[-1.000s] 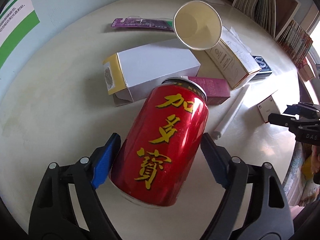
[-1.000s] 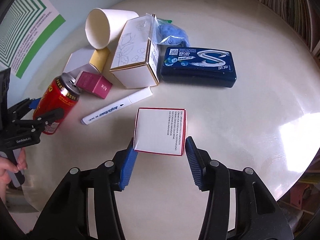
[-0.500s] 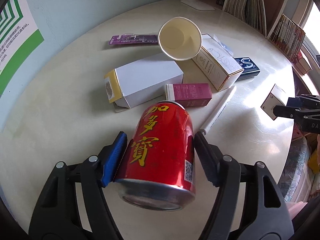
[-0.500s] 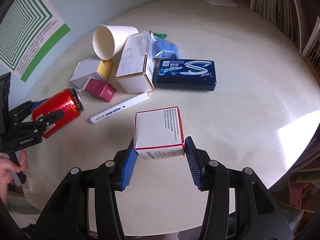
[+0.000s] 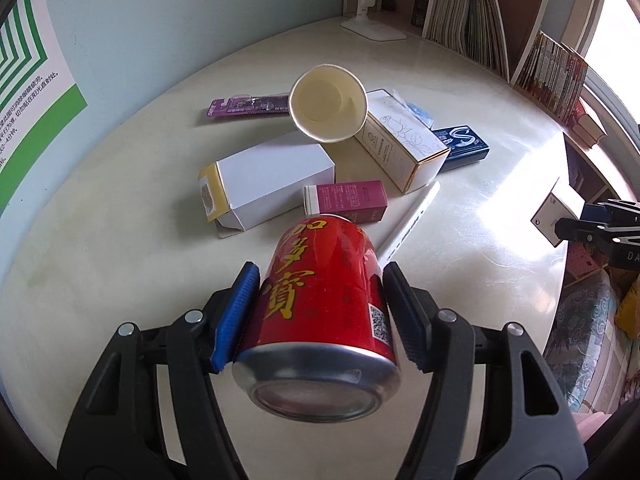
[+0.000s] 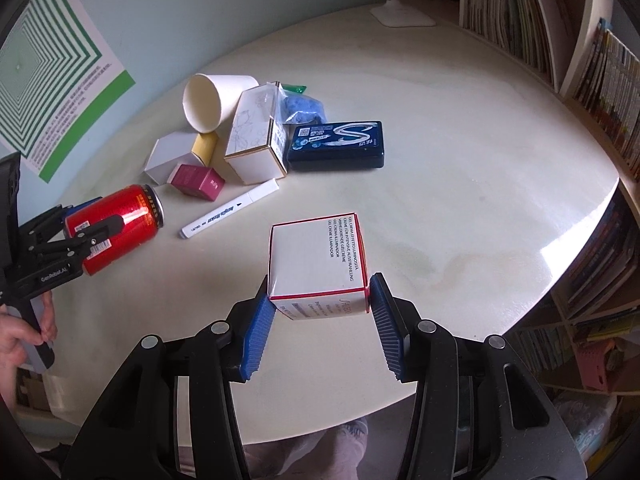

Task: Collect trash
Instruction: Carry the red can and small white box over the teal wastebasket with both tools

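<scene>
Two grippers: each holds one piece of trash, lifted clear of the round table (image 6: pixel 460 160).
Left gripper (image 5: pixel 320 312): jaws have just been closing, pads now pressed on the red drink can (image 5: pixel 324 292), base toward the camera.
Right gripper (image 6: pixel 320 320): jaws clamped on the white red-edged carton (image 6: pixel 316 260).
Far on table: paper cup (image 6: pixel 208 98), blue gum box (image 6: pixel 338 144), marker pen (image 6: pixel 232 214), maroon box (image 6: pixel 196 180).
</scene>
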Demonstrator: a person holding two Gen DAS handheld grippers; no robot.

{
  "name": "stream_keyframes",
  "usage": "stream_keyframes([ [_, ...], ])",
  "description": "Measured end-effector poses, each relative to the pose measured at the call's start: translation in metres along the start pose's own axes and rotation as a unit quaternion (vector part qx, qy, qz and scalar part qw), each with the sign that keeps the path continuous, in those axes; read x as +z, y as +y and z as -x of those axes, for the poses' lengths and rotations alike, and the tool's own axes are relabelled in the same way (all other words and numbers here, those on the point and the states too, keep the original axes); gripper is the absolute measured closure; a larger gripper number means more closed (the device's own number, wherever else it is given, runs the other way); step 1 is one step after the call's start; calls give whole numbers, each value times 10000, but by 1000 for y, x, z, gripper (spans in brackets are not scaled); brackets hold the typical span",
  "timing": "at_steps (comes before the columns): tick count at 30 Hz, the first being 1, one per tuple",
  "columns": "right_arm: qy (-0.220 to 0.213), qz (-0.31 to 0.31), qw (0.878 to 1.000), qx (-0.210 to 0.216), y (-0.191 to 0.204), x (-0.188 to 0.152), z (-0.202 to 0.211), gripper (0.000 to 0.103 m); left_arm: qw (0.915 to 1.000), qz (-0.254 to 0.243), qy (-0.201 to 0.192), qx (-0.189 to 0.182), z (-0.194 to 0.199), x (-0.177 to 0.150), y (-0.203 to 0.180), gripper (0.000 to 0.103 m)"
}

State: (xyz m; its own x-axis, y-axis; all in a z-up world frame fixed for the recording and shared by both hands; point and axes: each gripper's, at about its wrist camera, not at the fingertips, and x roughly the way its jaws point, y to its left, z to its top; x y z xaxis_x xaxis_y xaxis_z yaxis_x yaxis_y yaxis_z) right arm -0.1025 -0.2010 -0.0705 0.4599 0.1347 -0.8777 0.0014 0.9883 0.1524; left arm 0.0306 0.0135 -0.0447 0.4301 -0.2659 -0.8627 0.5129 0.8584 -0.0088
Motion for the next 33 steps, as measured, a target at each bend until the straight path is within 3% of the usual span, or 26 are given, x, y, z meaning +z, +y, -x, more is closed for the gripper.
stream_keyframes([
  [8,-277,-659,9970,-287,-33,-34,44,55,9974,-561,-255,-375,27,14,-38,41],
  [18,-265,-1603,9842,-704,-115,-123,81,55,9771,-1684,-64,-1299,20,11,-167,41],
  [26,-17,-2419,9683,-627,-207,-199,78,55,9552,-2289,526,-1802,-14,-17,-297,41],
  [33,348,-3199,9466,-210,-297,-270,28,54,9347,-2689,1265,-1949,-87,-56,-395,41],
])
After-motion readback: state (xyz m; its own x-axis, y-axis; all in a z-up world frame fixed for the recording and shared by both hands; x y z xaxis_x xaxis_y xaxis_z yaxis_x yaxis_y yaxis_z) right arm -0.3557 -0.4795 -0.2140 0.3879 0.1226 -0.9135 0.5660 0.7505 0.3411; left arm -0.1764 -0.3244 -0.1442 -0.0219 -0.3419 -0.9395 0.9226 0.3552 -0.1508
